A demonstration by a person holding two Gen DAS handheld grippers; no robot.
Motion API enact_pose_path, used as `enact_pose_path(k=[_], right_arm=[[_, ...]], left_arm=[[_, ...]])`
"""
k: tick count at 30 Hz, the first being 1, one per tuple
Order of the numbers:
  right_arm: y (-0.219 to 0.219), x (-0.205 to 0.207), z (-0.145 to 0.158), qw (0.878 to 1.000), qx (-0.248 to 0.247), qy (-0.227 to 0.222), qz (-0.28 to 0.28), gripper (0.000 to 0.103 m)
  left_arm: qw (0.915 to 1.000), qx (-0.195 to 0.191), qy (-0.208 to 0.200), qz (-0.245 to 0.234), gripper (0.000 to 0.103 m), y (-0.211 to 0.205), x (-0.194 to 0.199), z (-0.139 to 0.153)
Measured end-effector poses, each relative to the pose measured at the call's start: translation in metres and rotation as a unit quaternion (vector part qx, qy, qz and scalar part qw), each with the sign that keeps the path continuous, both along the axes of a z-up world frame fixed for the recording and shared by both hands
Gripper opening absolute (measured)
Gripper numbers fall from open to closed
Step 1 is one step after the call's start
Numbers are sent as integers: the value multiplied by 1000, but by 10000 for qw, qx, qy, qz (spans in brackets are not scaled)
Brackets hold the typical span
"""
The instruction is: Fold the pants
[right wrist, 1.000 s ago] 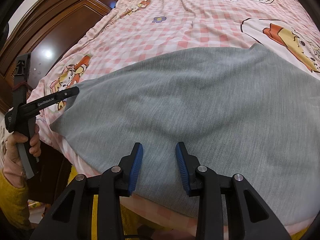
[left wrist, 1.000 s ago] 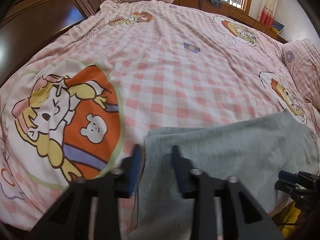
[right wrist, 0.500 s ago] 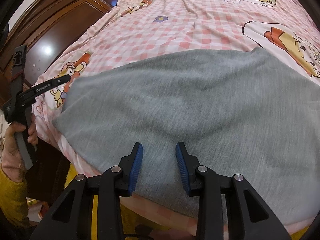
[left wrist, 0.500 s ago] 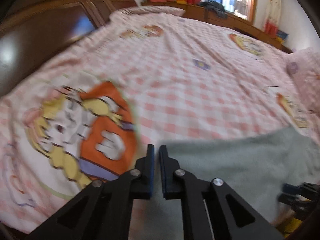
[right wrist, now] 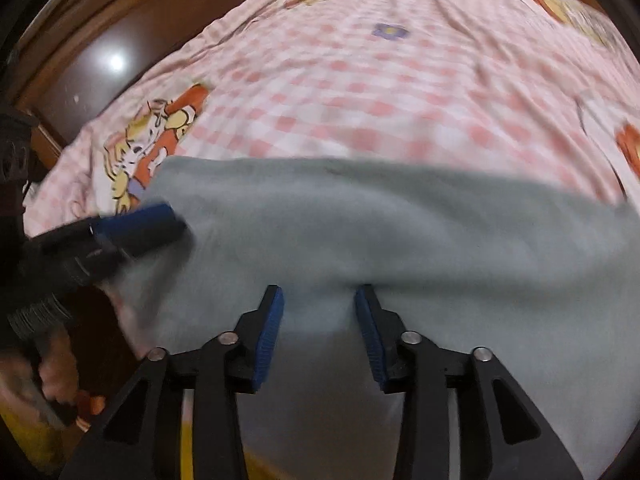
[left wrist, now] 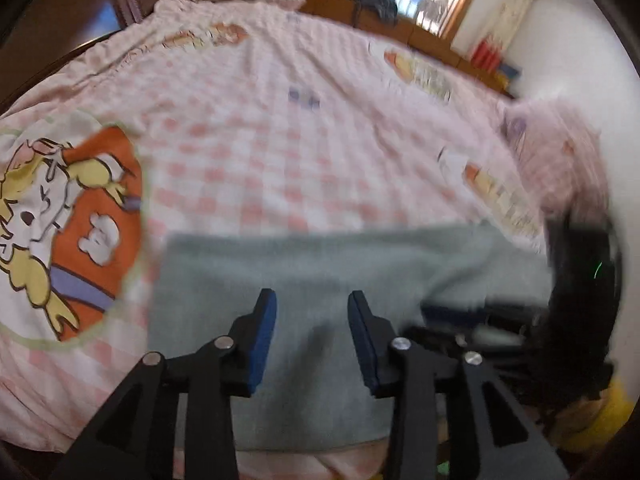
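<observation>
While both hover over the grey pants (right wrist: 400,232), each hand-held gripper (left (left wrist: 312,332), right (right wrist: 320,328)) gapes empty.

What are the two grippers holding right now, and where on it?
Nothing: left gripper and right gripper both stand open over the gray pants, fabric between the fingers but not clamped.

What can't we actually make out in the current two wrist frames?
- Gray pants: near edge is hidden behind the right gripper and cut off by the frame in the right wrist view; waistband and legs can't be told apart.
- Right gripper in the left wrist view: motion-blurred, jaw state unreadable there.
- Left gripper in the right wrist view: smeared; contact with the pants unclear.
- Bedspread prints: far ones blurred.
</observation>
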State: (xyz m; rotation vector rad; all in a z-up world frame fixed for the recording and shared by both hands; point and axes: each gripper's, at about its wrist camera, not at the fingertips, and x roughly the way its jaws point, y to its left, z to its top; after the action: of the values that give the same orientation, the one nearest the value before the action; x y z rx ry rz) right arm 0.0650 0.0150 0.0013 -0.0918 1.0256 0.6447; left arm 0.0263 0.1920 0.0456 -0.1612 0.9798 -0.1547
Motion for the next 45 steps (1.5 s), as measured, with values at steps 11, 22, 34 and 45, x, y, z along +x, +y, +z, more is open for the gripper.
enact_pose_path(k=[11,22,34,45], right_arm=[[-4,-12,14,9994,332,-26,23,51],[-27,-70,27,9988,446,-80,186,50],[-31,-79,-2,9988,269,262,303,51],[-85,-76,13,9986,165,3,-509,50]], left_arm=[[9812,1586,-95,1098,49,62,-11,-14],[9912,-577,-517,1078,50,47,-71,39],[9781,70,437,2035,45,51,-77,-38],[9851,-385,-91,1671,58,35,-83,10]])
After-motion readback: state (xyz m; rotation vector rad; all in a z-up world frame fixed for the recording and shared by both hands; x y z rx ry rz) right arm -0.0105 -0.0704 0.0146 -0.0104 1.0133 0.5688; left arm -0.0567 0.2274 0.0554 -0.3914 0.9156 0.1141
